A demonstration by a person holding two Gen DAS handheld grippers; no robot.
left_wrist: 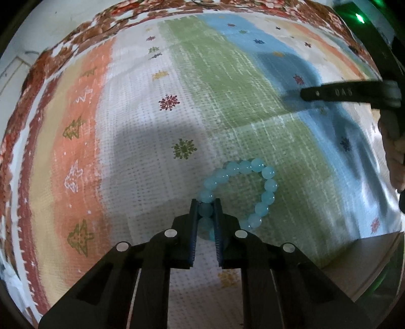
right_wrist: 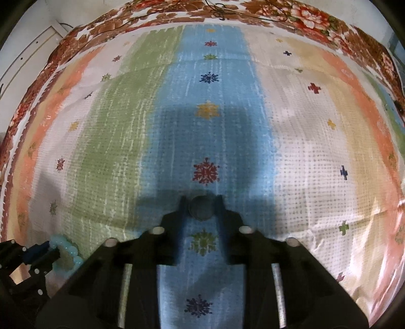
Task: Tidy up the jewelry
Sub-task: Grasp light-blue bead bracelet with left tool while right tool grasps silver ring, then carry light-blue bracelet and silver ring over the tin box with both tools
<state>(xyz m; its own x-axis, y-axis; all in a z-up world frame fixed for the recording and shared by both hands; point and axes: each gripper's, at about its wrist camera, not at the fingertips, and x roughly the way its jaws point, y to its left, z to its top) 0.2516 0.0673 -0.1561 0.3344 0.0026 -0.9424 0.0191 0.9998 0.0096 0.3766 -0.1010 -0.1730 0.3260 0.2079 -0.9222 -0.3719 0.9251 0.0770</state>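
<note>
While left tongs (left_wrist: 205, 211) clamp bead bracelet (left_wrist: 263, 188), right tongs (right_wrist: 202, 206) pinch dark disc (right_wrist: 201, 208).

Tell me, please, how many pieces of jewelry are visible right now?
2. A light blue bead bracelet pinched in the left claw, and a dark round ring-like piece between the right claw tips. Others may lie out of view.

I see a striped cloth (right_wrist: 141, 131) in orange, white, green and blue filling the frame, with a brown floral border (right_wrist: 303, 15) along the top. A pale wall (right_wrist: 22, 33) shows upper left.
</note>
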